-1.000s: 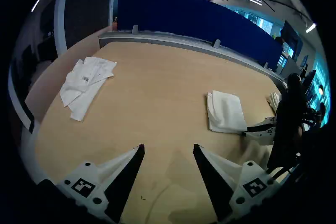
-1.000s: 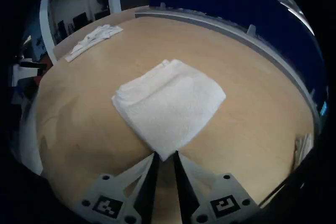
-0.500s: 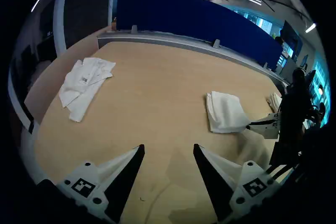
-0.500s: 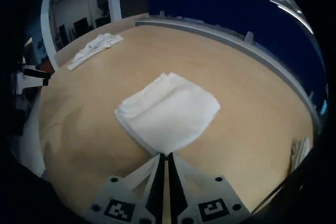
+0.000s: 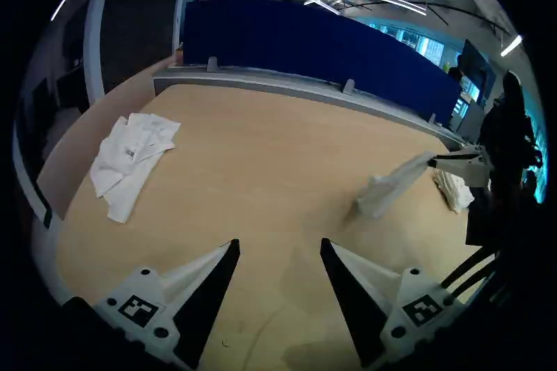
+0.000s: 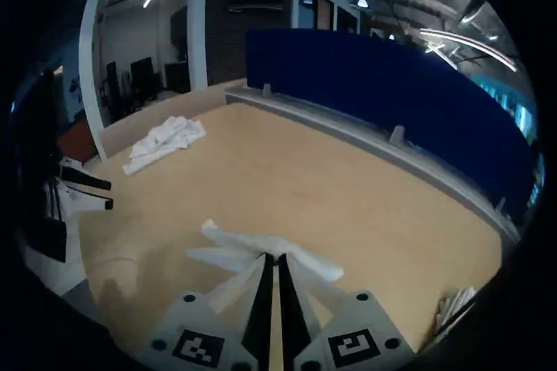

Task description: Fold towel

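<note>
Towel [image 6: 244, 241], white, folded: held up by one edge over the table [image 5: 264, 148], right gripper [image 6: 276, 257] clamped on it; left gripper [image 5: 278, 246] fingers apart, empty; crumpled cloth [image 5: 129, 159] well apart.

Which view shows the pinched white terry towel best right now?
Left gripper view: the white terry towel hangs side-on from the right gripper, whole outline visible. Right gripper view shows it edge-on, partly behind that gripper's fingers.

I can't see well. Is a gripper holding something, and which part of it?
The right gripper pinches the white towel by one corner. The left gripper holds nothing.
</note>
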{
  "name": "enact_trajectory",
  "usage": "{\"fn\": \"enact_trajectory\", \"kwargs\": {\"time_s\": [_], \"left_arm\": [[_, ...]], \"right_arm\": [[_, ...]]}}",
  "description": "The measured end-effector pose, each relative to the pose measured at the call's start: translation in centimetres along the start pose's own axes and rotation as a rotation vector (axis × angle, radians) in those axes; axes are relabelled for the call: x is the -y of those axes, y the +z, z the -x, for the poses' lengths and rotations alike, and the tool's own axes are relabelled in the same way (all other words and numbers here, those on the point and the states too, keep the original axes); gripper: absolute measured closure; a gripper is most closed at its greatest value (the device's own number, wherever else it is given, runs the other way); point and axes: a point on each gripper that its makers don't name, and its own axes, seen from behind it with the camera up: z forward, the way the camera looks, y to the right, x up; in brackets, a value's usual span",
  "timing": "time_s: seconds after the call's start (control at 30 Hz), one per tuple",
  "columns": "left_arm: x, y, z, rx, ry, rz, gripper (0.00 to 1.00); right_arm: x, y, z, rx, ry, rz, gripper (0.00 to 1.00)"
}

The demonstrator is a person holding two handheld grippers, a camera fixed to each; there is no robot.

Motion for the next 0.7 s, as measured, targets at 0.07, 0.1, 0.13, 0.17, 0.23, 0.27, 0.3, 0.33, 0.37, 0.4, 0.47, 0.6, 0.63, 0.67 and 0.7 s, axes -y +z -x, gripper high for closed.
{"fn": "enact_trajectory", "kwargs": {"time_s": [0.07,0.1,0.13,0.17,0.23,0.27,0.3,0.33,0.37,0.4,0.47,0.6,0.63,0.67,0.7], "left_arm": [[-0.4,0.0,-0.4,-0.008,0.002,0.005,0.14],[-0.6,0.0,-0.6,-0.012,0.003,0.008,0.14],[-0.8,-0.1,-0.8,-0.015,0.004,0.011,0.14],[-1.1,-0.1,-1.0,-0.018,0.005,0.013,0.15],[-1.5,-0.1,-1.2,-0.024,0.007,0.018,0.15],[-1.7,-0.1,-1.4,-0.026,0.008,0.02,0.14],[-1.9,-0.2,-1.5,-0.028,0.008,0.022,0.14],[-2.2,-0.1,-1.6,-0.031,0.01,0.024,0.14],[-2.4,-0.1,-1.7,-0.033,0.011,0.026,0.14],[-2.6,-0.1,-1.8,-0.035,0.012,0.028,0.14],[-3.1,-0.2,-1.9,-0.036,0.014,0.032,0.14],[-3.9,-0.1,-2.1,-0.036,0.019,0.036,0.14],[-4.1,-0.1,-2.1,-0.036,0.02,0.036,0.14],[-4.3,0.0,-2.1,-0.036,0.021,0.037,0.14],[-4.5,0.0,-2.2,-0.035,0.023,0.037,0.14]], "right_arm": [[-0.8,-1.1,-1.2,-0.019,-0.004,0.006,0.95],[-1.2,-1.6,-1.7,-0.027,-0.006,0.009,0.95],[-1.8,-2.1,-2.0,-0.03,-0.01,0.015,0.95],[-2.3,-2.6,-2.2,-0.032,-0.014,0.02,0.95],[-3.3,-3.6,-2.4,-0.035,-0.02,0.032,0.95],[-3.9,-4.0,-2.4,-0.034,-0.023,0.039,0.95],[-4.4,-4.4,-2.4,-0.034,-0.025,0.045,0.95],[-5.1,-4.8,-2.4,-0.034,-0.025,0.053,0.95],[-5.7,-5.2,-2.3,-0.034,-0.026,0.061,0.95],[-6.3,-5.6,-2.3,-0.034,-0.026,0.069,0.95],[-7.7,-6.4,-2.2,-0.036,-0.025,0.086,0.95],[-10.7,-7.9,-2.1,-0.034,-0.025,0.118,0.95],[-11.6,-8.2,-2.0,-0.032,-0.026,0.125,0.95],[-12.3,-8.5,-2.0,-0.03,-0.027,0.132,0.95],[-13.1,-8.8,-1.9,-0.027,-0.027,0.139,0.95]]}}
